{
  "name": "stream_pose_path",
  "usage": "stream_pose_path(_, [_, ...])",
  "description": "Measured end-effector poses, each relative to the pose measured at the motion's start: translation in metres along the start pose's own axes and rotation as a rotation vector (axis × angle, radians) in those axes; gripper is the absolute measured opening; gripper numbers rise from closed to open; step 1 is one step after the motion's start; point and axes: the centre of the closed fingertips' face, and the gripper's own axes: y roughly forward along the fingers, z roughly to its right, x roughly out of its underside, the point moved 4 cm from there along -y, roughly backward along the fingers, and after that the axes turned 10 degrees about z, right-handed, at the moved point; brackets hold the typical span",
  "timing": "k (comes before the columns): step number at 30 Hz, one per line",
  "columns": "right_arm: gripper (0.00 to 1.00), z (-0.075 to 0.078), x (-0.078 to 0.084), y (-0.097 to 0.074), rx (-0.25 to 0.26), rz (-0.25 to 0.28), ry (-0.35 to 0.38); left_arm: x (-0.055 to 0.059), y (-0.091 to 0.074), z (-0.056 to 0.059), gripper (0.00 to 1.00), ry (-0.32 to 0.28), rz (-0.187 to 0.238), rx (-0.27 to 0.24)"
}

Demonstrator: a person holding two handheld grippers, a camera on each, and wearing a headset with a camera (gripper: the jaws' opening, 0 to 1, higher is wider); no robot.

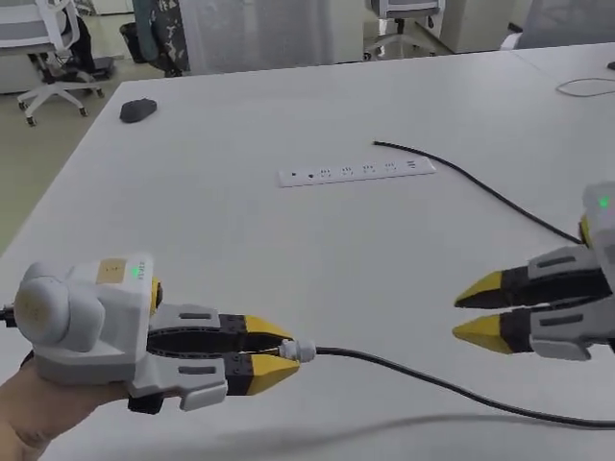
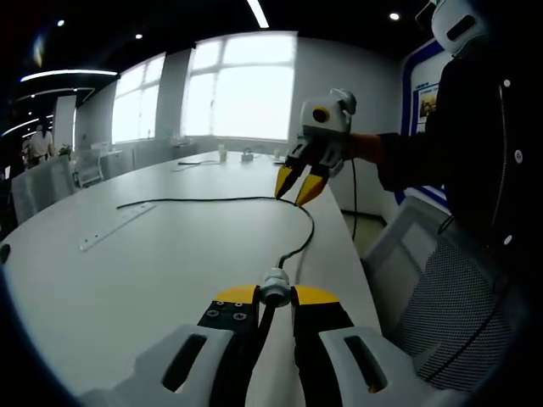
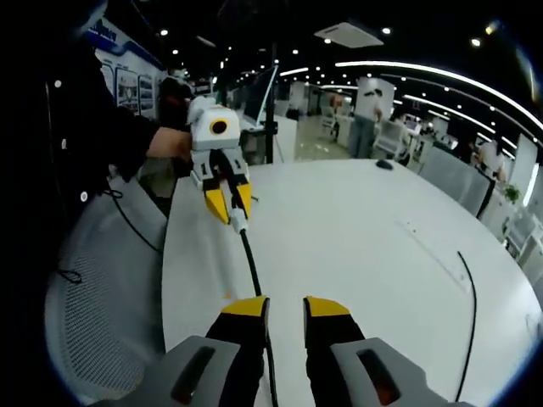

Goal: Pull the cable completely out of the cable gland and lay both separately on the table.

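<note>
gland: small and pale (image 1: 300,351), lower centre of the head view, pinched between the yellow tips of the left gripper (image 1: 274,353), just above the table (image 1: 240,240).
cable: black (image 1: 432,379), runs out of the gland's front to the right across the table and off the lower right edge; in the left gripper view it loops back round, its free end lying near the power strip (image 1: 356,173).
left gripper: lower left of the head view, held in a hand (image 1: 29,413), jaws clamped on the gland.
right gripper: right edge of the head view (image 1: 471,312), jaws a little apart and holding nothing; the cable passes below them.
table: white, wide.
power strip: white, flat on the table, upper centre of the head view.
mouse: dark (image 1: 137,109), upper left, on the table, well apart from the rest.
chairs: office chairs (image 1: 43,58) beyond the table's far edge.
</note>
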Motion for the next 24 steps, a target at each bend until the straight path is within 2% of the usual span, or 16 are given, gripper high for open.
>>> stream_pose_path(1, [0.12, -0.002, -0.002, 0.003, -0.010, 0.003, -0.003, 0.000, 0.000, 0.000, 0.15, 0.002, -0.001, 0.002])
stream_pose_path(2, [0.11, -0.007, -0.006, 0.012, -0.042, 0.003, -0.019, -0.001, 0.001, 0.000, 0.15, 0.006, 0.000, 0.001])
stream_pose_path(4, [0.10, -0.012, -0.009, 0.027, -0.070, -0.007, -0.047, -0.002, 0.002, 0.002, 0.15, 0.008, 0.008, 0.004])
stream_pose_path(7, [0.11, -0.020, -0.013, 0.043, -0.106, 0.002, -0.052, -0.004, 0.005, 0.003, 0.15, 0.013, 0.012, 0.005])
stream_pose_path(8, [0.10, -0.024, -0.012, 0.049, -0.132, -0.005, -0.061, -0.006, 0.006, 0.005, 0.15, 0.021, 0.015, 0.005])
stream_pose_path(11, [0.09, -0.030, -0.007, 0.060, -0.168, -0.031, -0.077, -0.010, 0.007, 0.008, 0.15, 0.027, 0.022, 0.013])
stream_pose_path(15, [0.07, -0.032, 0.003, 0.068, -0.186, -0.083, -0.133, -0.013, 0.009, 0.010, 0.15, 0.030, 0.032, 0.022])
stream_pose_path(17, [0.04, -0.032, 0.005, 0.069, -0.187, -0.093, -0.137, -0.014, 0.009, 0.010, 0.15, 0.035, 0.034, 0.023])
stream_pose_path(19, [0.00, -0.031, 0.006, 0.068, -0.189, -0.098, -0.177, -0.013, 0.010, 0.011, 0.15, 0.030, 0.029, 0.027])
stream_pose_path(21, [0.00, -0.031, 0.006, 0.067, -0.197, -0.104, -0.170, -0.012, 0.011, 0.012, 0.15, 0.026, 0.030, 0.034])
stream_pose_path(24, [0.00, -0.029, 0.007, 0.065, -0.181, -0.111, -0.170, -0.011, 0.011, 0.011, 0.15, 0.030, 0.029, 0.027])
